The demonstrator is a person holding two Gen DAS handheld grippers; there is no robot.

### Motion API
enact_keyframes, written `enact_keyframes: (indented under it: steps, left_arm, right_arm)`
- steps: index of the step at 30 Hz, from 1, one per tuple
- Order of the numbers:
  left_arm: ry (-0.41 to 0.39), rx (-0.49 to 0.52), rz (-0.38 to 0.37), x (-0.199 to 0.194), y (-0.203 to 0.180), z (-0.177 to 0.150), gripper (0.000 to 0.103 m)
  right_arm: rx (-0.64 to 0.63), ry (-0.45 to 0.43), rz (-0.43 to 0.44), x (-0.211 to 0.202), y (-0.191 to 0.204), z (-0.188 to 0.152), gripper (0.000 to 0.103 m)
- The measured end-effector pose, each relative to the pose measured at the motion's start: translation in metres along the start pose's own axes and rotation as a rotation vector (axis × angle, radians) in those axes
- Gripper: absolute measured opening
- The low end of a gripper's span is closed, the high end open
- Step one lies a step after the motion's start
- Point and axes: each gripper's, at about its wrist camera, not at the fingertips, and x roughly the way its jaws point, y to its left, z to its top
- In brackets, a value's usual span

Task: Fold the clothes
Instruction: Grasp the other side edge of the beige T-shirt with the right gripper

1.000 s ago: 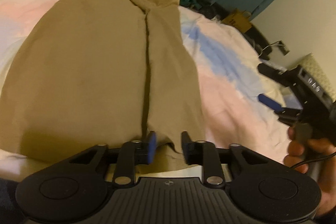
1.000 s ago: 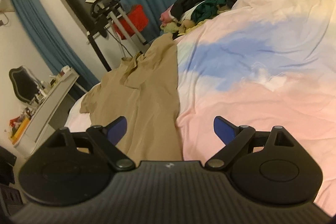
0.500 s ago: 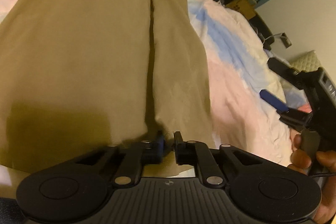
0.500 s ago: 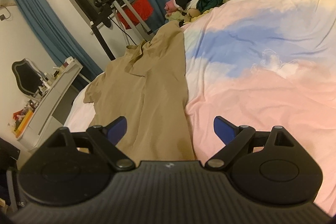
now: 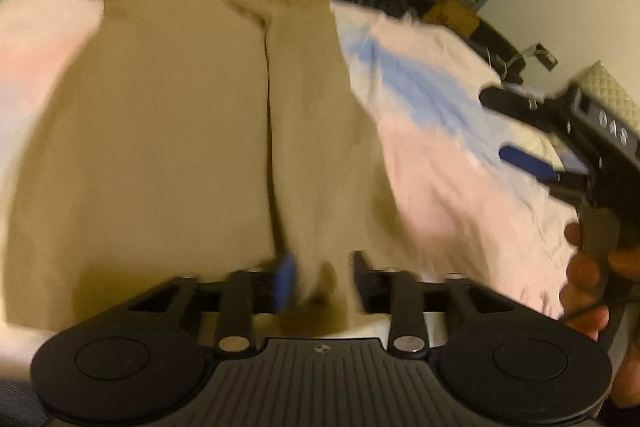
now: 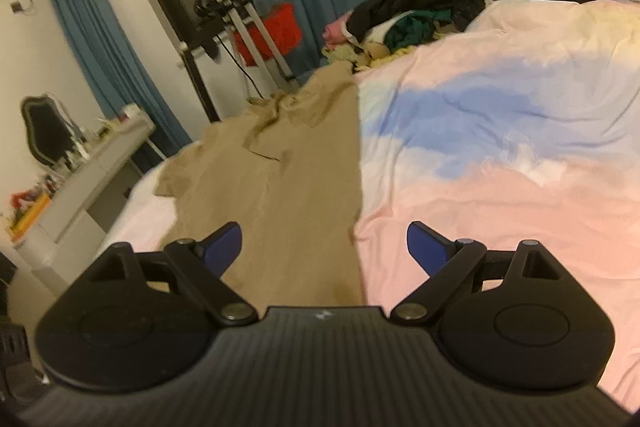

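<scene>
Motion blur smears the left wrist view, so whether the left gripper's point(image 5: 320, 279) fingers point(image 5: 285, 281) actually pinch the tan garment's point(image 5: 168, 155) hem bunched between them cannot be told, and small items on the tabletop point(image 6: 100, 163) left of the garment are unreadable.

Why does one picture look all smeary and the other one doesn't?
Left wrist view: motion blur smears the tan shirt and the left gripper, so its hem looks fuzzy. Right wrist view: sharper, the right gripper crisp, only mild softness. Both views: dim yellowish light, and fisheye bending at the edges.
</scene>
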Motion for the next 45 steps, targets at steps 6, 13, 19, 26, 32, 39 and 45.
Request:
enact_keyframes:
  steps: [6, 13, 19, 26, 32, 39, 45]
  left_arm:
    - [-0.205, 0.166, 0.072, -0.032, -0.034, 0.046, 0.092]
    - [-0.411, 0.282, 0.162, -0.039, -0.051, 0.076, 0.103]
    - [-0.403, 0.179, 0.197, -0.035, -0.005, 0.08, 0.103]
    - [-0.477, 0.064, 0.319, -0.059, 0.068, 0.084, 0.103]
    - [-0.496, -0.125, 0.324, -0.055, 0.136, 0.096, 0.103]
    - [-0.532, -0.334, 0.356, -0.05, 0.19, 0.087, 0.102]
    - [-0.548, -0.387, 0.374, -0.052, 0.213, 0.084, 0.102]
  right_arm:
    - [-0.038, -0.14, 0.026, -0.022, 0.008, 0.005, 0.091]
    - [-0.086, -0.217, -0.001, -0.024, 0.015, 0.003, 0.091]
    - [-0.212, -0.103, 0.026, 0.021, 0.046, 0.006, 0.09]
    - [-0.313, 0.045, 0.167, 0.136, 0.113, 0.048, 0.074]
    - [-0.471, 0.118, 0.221, 0.262, 0.202, 0.055, 0.071]
    - [-0.684, 0.184, 0.317, 0.373, 0.295, 0.024, 0.069]
    - [-0.835, 0.26, 0.298, 0.433, 0.337, -0.008, 0.066]
